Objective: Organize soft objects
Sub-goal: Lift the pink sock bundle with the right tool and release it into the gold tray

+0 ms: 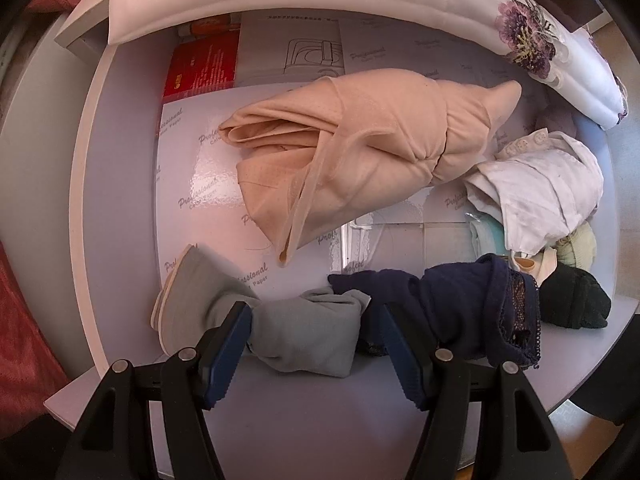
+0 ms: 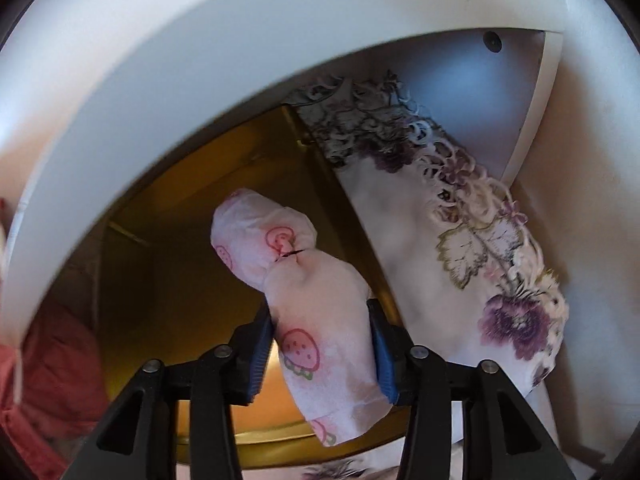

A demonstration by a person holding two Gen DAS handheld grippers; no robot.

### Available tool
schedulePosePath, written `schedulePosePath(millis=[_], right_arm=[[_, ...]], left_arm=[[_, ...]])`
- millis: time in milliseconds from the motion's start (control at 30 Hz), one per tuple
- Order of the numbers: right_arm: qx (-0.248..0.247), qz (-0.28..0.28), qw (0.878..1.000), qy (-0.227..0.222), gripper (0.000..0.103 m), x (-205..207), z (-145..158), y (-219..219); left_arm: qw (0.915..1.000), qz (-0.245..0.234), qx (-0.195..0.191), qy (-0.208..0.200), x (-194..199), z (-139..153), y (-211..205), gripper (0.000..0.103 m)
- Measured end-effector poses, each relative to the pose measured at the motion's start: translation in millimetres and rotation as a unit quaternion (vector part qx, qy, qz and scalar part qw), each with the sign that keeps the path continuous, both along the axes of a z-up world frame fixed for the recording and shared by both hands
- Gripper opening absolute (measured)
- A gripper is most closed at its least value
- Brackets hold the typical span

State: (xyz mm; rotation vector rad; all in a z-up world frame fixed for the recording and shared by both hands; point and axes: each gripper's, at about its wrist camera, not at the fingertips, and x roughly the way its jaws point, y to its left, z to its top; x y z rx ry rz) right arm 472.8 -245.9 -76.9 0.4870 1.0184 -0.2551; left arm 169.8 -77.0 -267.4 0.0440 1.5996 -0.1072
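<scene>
Right now the right gripper [image 2: 320, 346] is carrying a rolled pink bundle [image 2: 304, 300], a soft cloth printed with strawberries, and its jaws are pressing on the bundle's two sides with the roll sticking out ahead of them and a little past them toward the camera. Beyond the jaws a dark golden-brown compartment [image 2: 180, 280] is opening up under a white curved edge [image 2: 140, 100], and to the right of the jaws a white cloth with purple flower embroidery [image 2: 480, 280] is hanging just beside the bundle. The step in hand looks like bringing this roll to its storage place.

Meanwhile the left gripper [image 1: 312, 344] is pointing down into a pale drawer [image 1: 120, 200], its jaws standing apart with a folded grey garment [image 1: 304, 336] lying between them; whether the pads are touching it I cannot tell for sure, and it does not look squeezed. Just right of the jaws a dark navy lace-trimmed piece [image 1: 460, 312] is lying, and ahead of them a folded peach garment [image 1: 352, 152] and a crumpled white one [image 1: 540, 188].

Next, I judge, the right hand needs to lower the roll into a free spot before letting go, keeping clear of the hanging embroidered cloth.
</scene>
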Motion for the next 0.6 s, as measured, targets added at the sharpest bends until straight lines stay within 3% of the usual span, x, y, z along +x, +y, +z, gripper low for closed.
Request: schedulePosePath(millis=[200, 433, 600], right_arm=[[-0.028, 0.036, 0.999, -0.022, 0.073, -6.8, 13.4, 8.9], [-0.078, 0.099, 0.991, -0.045, 0.082, -40.1, 36.9, 24.3], [-0.146, 0.143, 0.977, -0.065, 0.093, -76.0, 46.0, 32.2]], left_arm=[[1.0000, 0.000, 0.002, -0.001, -1.2, 2.4, -0.8, 0.067], [1.0000, 0.000, 0.006, -0.004, -3.3, 1.3, -2.5, 0.067], [1.0000, 0.002, 0.006, -0.004, -4.2, 0.4, -2.7, 0.067]])
